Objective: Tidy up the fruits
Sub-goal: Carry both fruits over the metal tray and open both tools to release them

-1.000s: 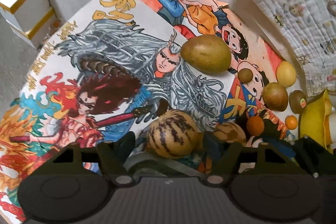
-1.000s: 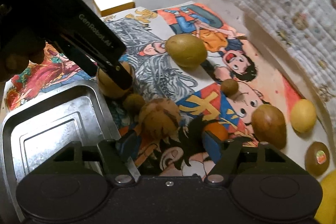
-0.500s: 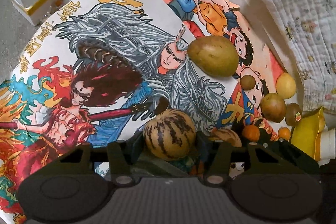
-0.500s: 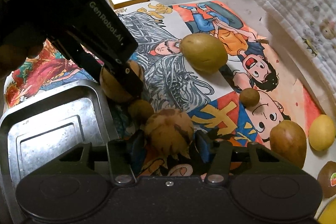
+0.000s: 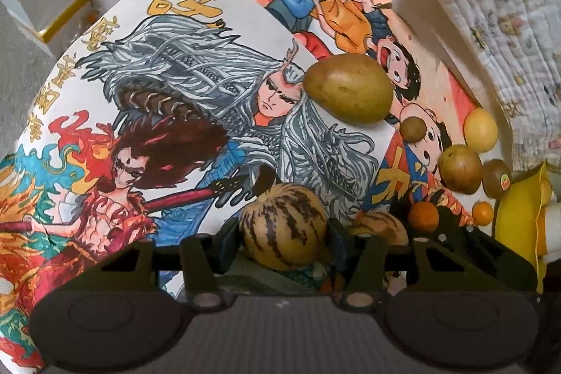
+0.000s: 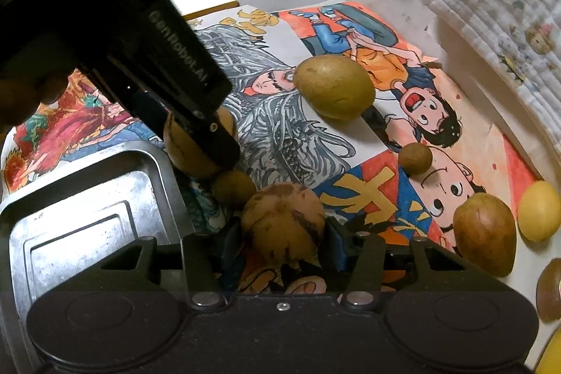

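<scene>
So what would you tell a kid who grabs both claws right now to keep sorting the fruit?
Left claw: closing, with the striped melon between its pads.
Right claw: closing, with the blotchy brown fruit between its pads.
Both fruits are right beside the metal tray.
Done: nothing shows in the tray yet.
Left: big green fruit, lemon, kiwi and small oranges, all loose on the painted mat.
</scene>
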Demonstrator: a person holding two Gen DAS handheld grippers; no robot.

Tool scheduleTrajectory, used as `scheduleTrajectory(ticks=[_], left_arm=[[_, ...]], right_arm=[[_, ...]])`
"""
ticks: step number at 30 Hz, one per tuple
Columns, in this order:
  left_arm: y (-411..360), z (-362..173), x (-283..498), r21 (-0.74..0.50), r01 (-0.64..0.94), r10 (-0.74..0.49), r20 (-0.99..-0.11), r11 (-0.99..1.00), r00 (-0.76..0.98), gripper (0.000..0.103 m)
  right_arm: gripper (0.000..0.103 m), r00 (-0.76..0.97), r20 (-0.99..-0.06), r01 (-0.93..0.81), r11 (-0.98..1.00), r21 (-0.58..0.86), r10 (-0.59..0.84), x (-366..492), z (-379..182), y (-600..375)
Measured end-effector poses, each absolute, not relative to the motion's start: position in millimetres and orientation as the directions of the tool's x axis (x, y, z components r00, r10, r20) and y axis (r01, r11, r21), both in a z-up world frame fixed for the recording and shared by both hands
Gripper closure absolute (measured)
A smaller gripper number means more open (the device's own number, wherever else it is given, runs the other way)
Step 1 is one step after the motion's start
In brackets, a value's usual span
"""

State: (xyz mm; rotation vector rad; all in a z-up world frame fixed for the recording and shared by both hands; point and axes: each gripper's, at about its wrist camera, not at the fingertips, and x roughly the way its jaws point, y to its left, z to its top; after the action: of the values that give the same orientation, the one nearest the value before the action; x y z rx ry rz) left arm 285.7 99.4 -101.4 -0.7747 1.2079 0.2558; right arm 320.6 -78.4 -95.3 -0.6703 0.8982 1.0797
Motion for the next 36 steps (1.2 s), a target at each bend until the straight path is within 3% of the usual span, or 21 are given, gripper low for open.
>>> scheduleTrajectory(ticks=[21,36], left_arm=[[89.7,-62.0,237.4,-0.430,-0.419,-0.238,-0.868,0.800,0.437,0.047],[73.3,-59.2,152.8,-0.319,-0.170,-0.228,-0.884,0.932,0.409,0.047]], right_arm=[[0.051,0.291,-0.839,-0.852,0.524,-0.008,0.459,251.8,-52.3,-114.3],[0.051,0.303,-0.871,-0.749,0.662,0.032,0.386,177.3,-45.0,-121.7]])
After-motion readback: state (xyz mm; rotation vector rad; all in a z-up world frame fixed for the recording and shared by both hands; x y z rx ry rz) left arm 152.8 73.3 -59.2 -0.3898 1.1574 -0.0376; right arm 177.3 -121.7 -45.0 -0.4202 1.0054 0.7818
